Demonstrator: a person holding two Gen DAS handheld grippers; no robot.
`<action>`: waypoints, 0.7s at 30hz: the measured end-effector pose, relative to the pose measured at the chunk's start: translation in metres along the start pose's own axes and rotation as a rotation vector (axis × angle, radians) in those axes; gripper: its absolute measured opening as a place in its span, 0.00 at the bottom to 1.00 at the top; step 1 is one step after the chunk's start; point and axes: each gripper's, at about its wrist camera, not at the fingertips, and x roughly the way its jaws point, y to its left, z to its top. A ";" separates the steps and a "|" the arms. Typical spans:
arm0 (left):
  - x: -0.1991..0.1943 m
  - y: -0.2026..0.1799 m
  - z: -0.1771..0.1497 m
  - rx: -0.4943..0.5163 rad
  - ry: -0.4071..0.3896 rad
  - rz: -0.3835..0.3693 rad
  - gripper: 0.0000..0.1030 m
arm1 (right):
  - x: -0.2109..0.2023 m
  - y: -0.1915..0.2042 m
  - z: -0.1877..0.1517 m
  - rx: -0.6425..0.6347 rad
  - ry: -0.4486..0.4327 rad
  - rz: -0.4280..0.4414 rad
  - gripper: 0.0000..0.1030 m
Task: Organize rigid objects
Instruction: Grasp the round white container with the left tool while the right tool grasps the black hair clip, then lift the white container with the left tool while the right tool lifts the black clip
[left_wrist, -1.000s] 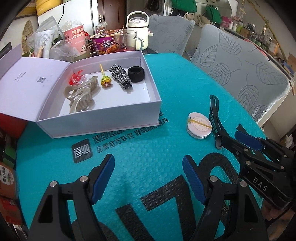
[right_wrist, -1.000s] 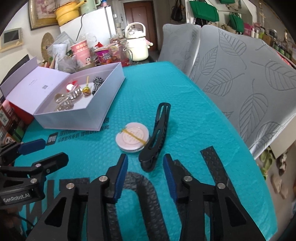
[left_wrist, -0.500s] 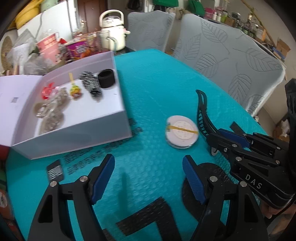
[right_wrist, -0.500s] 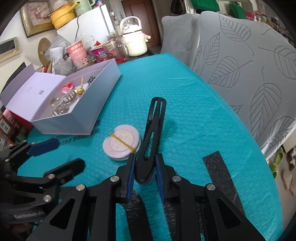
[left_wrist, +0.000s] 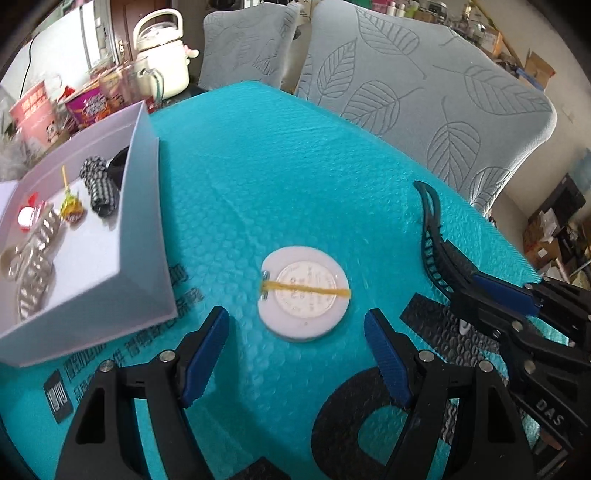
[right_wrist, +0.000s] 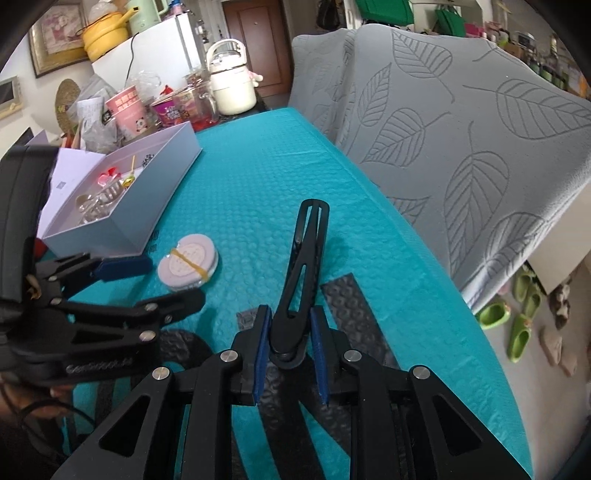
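A long black hair clip (right_wrist: 304, 266) lies on the teal bubble mat, and my right gripper (right_wrist: 290, 334) is shut on its hinge end; the same clip (left_wrist: 432, 236) shows at the right of the left wrist view. A round white disc (left_wrist: 303, 292) bound by a yellow rubber band rests on the mat just ahead of my left gripper (left_wrist: 297, 341), which stands open with nothing between its fingers. The disc (right_wrist: 188, 266) also appears left of the clip in the right wrist view. A white open box (left_wrist: 146, 236) at the left holds hair claws, a lollipop, a checked scrunchie and a black ring.
Cups, snack tubs and a white kettle (left_wrist: 162, 55) crowd the table's far left behind the box. Two grey leaf-patterned chair backs (left_wrist: 424, 96) stand along the far and right edges. Green slippers (right_wrist: 517, 317) lie on the floor at the right.
My right gripper closed on the black clip's hinge end. My left gripper slid right and lower until the white disc came in front of its open fingers; the box shifted to the left of its view.
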 end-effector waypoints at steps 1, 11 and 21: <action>0.002 -0.002 0.002 0.012 0.002 0.006 0.73 | -0.001 0.000 -0.001 -0.002 0.002 -0.001 0.21; 0.010 -0.003 0.011 0.056 -0.031 0.009 0.63 | 0.002 0.001 -0.001 0.017 0.020 0.011 0.37; 0.002 -0.004 0.003 0.093 -0.061 -0.026 0.49 | 0.015 0.009 0.001 0.020 0.043 -0.040 0.38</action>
